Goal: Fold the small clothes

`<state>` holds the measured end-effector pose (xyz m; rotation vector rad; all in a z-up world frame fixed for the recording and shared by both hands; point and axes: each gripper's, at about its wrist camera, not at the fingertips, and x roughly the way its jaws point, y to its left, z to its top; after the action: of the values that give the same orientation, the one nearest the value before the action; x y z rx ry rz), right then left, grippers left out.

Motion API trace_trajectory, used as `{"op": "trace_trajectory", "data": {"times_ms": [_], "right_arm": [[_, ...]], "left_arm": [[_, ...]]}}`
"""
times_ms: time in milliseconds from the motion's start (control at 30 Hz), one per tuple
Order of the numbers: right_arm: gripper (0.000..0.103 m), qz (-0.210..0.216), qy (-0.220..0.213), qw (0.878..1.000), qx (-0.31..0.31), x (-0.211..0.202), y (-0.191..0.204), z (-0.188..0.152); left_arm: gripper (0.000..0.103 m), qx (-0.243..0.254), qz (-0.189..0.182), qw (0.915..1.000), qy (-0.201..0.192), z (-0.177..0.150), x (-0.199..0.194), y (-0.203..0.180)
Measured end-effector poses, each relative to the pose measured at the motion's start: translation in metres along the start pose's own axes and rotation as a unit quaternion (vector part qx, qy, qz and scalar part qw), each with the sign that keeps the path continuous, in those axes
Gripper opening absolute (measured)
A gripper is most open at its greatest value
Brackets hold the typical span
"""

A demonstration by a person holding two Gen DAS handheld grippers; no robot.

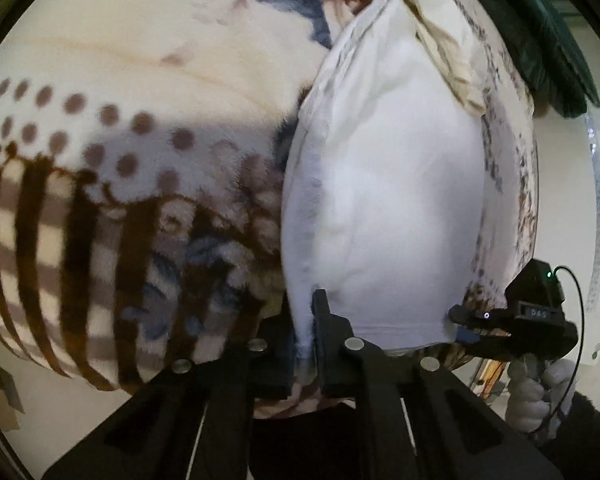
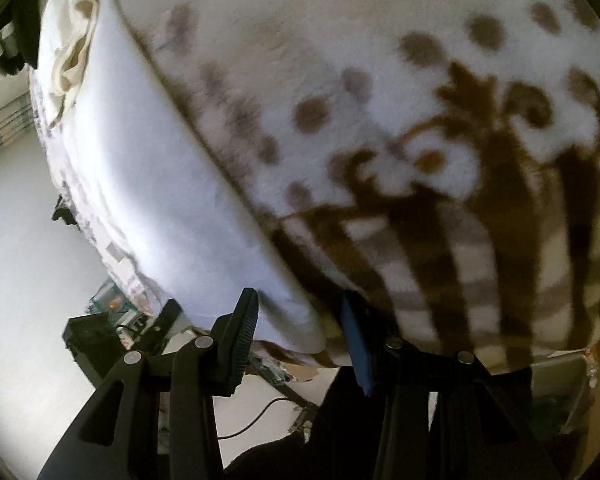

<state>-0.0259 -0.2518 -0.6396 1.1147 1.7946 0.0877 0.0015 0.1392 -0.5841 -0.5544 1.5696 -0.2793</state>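
While the white garment [image 1: 384, 208] stretches lengthwise away from us on the blanket [image 1: 120, 128], our left gripper [image 1: 305, 340] pinches its near corner; right gripper [image 2: 300, 332] straddles the other corner, jaws spread.

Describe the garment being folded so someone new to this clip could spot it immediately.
Start from the fleecy blanket with brown dots and dark stripes that covers the bed. Along its edge lies a long white garment, smooth and plain. A crumpled cream cloth sits at its far end; the white one is flat, and the left gripper is pinching its near corner.
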Motion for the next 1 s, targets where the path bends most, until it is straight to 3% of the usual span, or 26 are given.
{"op": "trace_trajectory", "data": {"times_ms": [67,100,367,600,700,867,933,1000], "right_arm": [[0.017,0.006,-0.007,1.000,-0.009,-0.001,0.004,-0.004],[0.008,0.007,-0.011,1.000,-0.018,-0.001,0.010,-0.007],[0.006,0.052,-0.036,0.996,-0.058,-0.040,0.049,-0.019],[0.006,0.098,-0.091,0.987,-0.088,-0.097,0.117,0.004],[0.006,0.108,-0.119,0.982,-0.102,-0.119,0.152,0.037],[0.006,0.109,-0.158,0.976,-0.106,-0.149,0.189,0.119],[0.006,0.114,-0.168,0.974,-0.100,-0.152,0.205,0.154],[0.006,0.127,-0.174,0.971,-0.104,-0.152,0.222,0.187]], "left_arm": [[0.004,-0.007,-0.007,0.9999,-0.007,-0.001,-0.007,0.002],[0.004,-0.009,-0.008,0.9999,-0.012,-0.001,-0.011,0.002],[0.004,-0.008,-0.044,0.9974,-0.057,0.022,-0.066,-0.020],[0.004,0.002,-0.087,0.9884,-0.124,0.099,-0.102,-0.070],[0.004,-0.002,-0.102,0.9844,-0.144,0.146,-0.094,-0.082],[0.005,0.001,-0.113,0.9793,-0.168,0.231,-0.067,-0.095],[0.006,-0.014,-0.127,0.9792,-0.158,0.265,-0.052,-0.092],[0.014,-0.034,-0.125,0.9810,-0.145,0.291,-0.041,-0.088]]}}
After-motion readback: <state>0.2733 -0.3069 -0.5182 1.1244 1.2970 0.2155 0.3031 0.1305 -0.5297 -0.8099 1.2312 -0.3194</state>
